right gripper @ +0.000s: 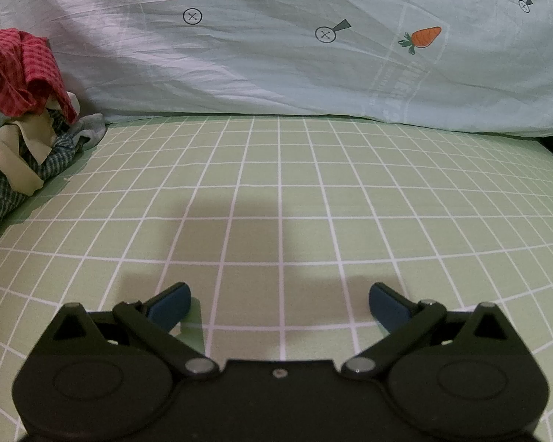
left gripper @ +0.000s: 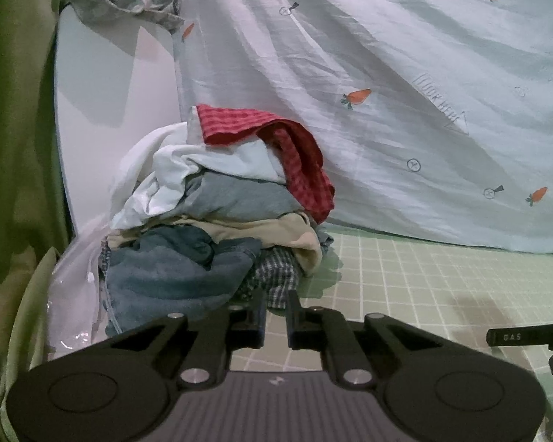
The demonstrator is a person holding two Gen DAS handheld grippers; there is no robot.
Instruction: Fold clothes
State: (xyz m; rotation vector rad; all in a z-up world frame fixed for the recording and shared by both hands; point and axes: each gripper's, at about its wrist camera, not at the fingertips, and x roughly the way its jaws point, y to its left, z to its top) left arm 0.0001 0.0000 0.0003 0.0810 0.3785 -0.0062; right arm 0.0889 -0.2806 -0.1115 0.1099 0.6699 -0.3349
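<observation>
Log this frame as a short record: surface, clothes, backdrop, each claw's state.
surface: green grid sheet
clothes: unfolded pile at the left, red checked cloth on top
backdrop: pale carrot-print fabric behind the sheet
left claw: fingers close with a narrow gap, nothing held, pointing at the pile
right claw: wide open, empty, over the bare sheet
folding: not begun

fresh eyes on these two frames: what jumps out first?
The heap of unfolded clothes at the left of the green grid sheet, topped by a red checked garment, grabs the eye first. Behind it hangs a pale carrot-print sheet across the whole back. The left gripper sits nearly closed right by the heap, while the right gripper is wide open over bare sheet.
</observation>
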